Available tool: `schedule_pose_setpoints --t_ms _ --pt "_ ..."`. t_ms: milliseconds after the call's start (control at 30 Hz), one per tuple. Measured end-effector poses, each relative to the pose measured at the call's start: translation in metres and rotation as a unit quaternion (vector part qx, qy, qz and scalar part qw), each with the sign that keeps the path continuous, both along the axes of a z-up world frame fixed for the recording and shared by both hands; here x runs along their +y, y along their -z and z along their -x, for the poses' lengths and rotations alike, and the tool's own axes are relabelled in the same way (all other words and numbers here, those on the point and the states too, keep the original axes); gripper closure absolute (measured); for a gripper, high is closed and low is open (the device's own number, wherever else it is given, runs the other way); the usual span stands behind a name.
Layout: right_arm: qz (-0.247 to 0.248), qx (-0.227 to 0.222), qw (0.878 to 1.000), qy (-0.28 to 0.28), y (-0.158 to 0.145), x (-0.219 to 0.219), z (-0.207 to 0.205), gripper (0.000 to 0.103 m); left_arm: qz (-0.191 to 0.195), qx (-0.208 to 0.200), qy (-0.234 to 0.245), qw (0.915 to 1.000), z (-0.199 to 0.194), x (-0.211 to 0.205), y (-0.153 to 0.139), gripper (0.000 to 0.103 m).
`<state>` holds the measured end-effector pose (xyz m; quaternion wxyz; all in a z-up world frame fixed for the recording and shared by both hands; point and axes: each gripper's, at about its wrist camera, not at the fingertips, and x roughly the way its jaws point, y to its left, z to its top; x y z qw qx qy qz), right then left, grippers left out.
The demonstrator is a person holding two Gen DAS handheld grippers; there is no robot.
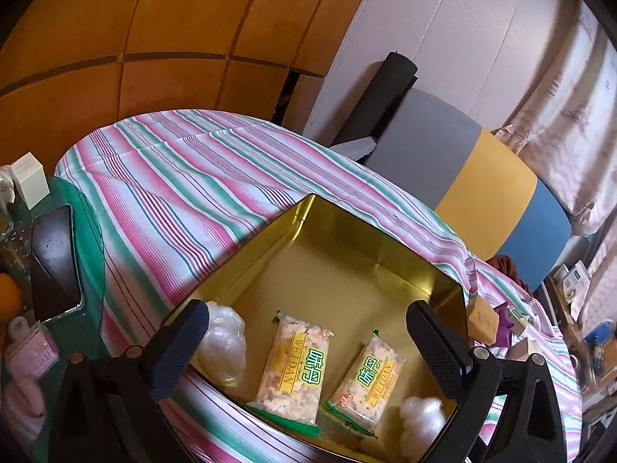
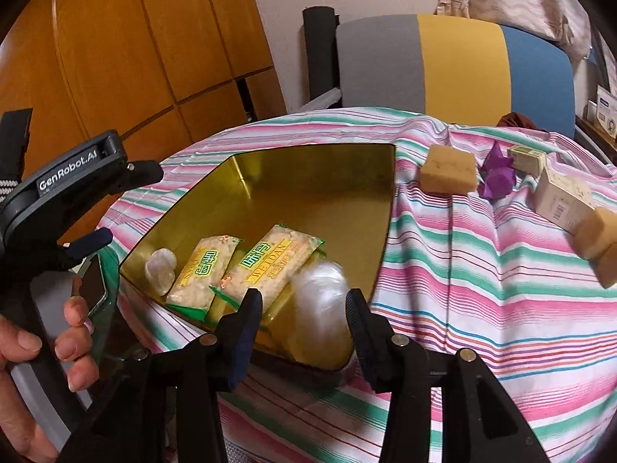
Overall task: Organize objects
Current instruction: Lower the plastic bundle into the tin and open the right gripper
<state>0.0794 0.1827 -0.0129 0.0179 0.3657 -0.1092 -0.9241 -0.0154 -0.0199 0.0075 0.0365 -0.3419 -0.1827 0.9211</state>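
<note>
At the far left of the left wrist view we see a white carton [image 1: 29, 185] and a dark smartphone [image 1: 56, 262] lying on a green glass tabletop [image 1: 92, 231], with an orange [image 1: 9, 297] at the very edge. In the right wrist view, a hand [image 2: 42, 351] grips the handle of the left gripper [image 2: 112, 208] at the left edge; from its own camera the left gripper's [image 1: 308, 343] fingers stand wide apart and hold nothing, poised over the near end of the gold tin [image 1: 347, 262].

The tin sits on the striped cloth [image 1: 185, 177], and inside it, near us, lie a crumpled clear plastic wrap [image 1: 223, 347] at the left wall, then two Weidan snack packets [image 1: 295, 370] side by side, then a second plastic wad [image 1: 422, 420] at the right.

In the right wrist view, the right gripper [image 2: 304, 308] is over the tin's near right corner, its fingers partly open on either side of that blurred plastic wad [image 2: 320, 308]; we cannot tell whether the pads touch it.

Right of the tin, well apart from it on the cloth, rest a tan sponge block [image 2: 447, 171], a purple folded-paper shape [image 2: 497, 177], a small printed box [image 2: 526, 158], a larger cream box [image 2: 563, 196] and another tan block [image 2: 597, 239]. Beyond the table stands a chair [image 2: 443, 58] with a grey, yellow and blue back.
</note>
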Motion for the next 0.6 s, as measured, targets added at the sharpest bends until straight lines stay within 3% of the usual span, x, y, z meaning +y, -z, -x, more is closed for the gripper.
schedule_pose_setpoints --t_ms 367,600 --pt "0.007 0.008 1.000 0.016 -0.004 0.010 -0.006 0.058 0.016 -0.014 0.036 0.9991 -0.004 0.022 0.006 0.000" --pt "0.005 0.003 0.997 0.079 -0.001 0.040 -0.012 0.058 0.031 -0.011 0.083 0.9960 -0.011 0.044 0.007 0.000"
